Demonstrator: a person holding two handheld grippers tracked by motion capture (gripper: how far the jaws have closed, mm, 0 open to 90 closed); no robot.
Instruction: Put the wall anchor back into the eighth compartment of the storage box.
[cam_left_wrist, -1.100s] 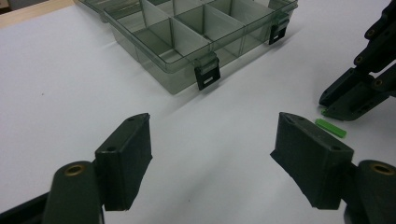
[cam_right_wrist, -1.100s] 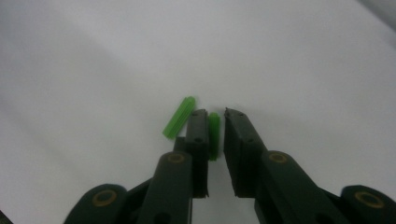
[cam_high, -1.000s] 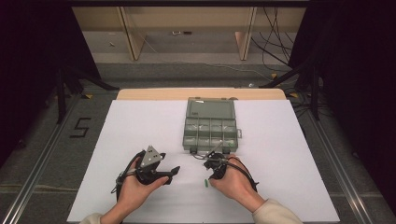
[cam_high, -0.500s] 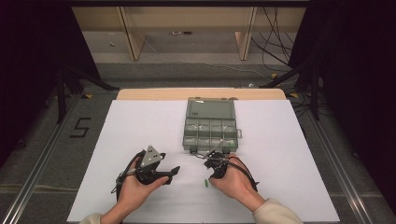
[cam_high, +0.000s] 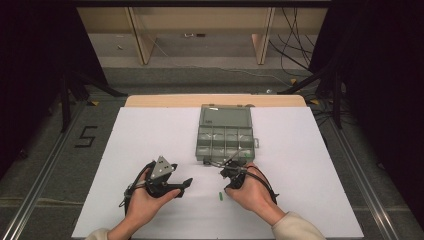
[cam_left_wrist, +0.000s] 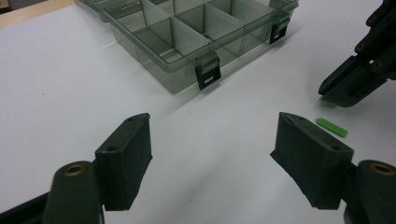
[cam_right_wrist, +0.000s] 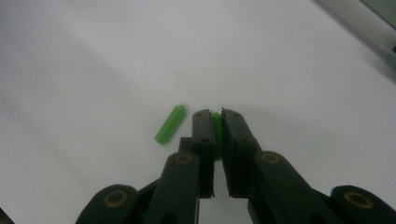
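While the two hands rest on the white sheet, the scene reads as follows.

Held piece: a small bright green plastic piece (cam_right_wrist: 216, 125) sits pinched between the tips of the right gripper (cam_right_wrist: 215, 122), just above the sheet; in the left gripper view it shows as a green sliver (cam_left_wrist: 327, 100) under those tips.

Right gripper: its black jaws are drawn almost together, the pads pressing on the green piece from both sides. In the high view it (cam_high: 231, 172) lies in the person's right hand (cam_high: 252, 192), just in front of the near edge of the box.

Loose piece: a second short green ribbed plastic stick (cam_right_wrist: 170, 124) lies flat on the sheet just beside the right gripper's tips, apart from them; from above it (cam_high: 220, 196) lies between the two hands.

Left gripper: its two black jaws stand wide apart with nothing between them but bare sheet (cam_left_wrist: 212, 140). In the high view it (cam_high: 186, 183) lies in the left hand (cam_high: 145, 200), grey three-cornered plate on top, tips towards the loose stick.

Box: a clear grey-green plastic compartment box (cam_high: 225, 134) lies open beyond the grippers, its lid folded back on the far side, two dark latches on the near wall (cam_left_wrist: 208, 75).

Surface: a white sheet (cam_high: 150, 130) covers the wooden table (cam_high: 150, 101).
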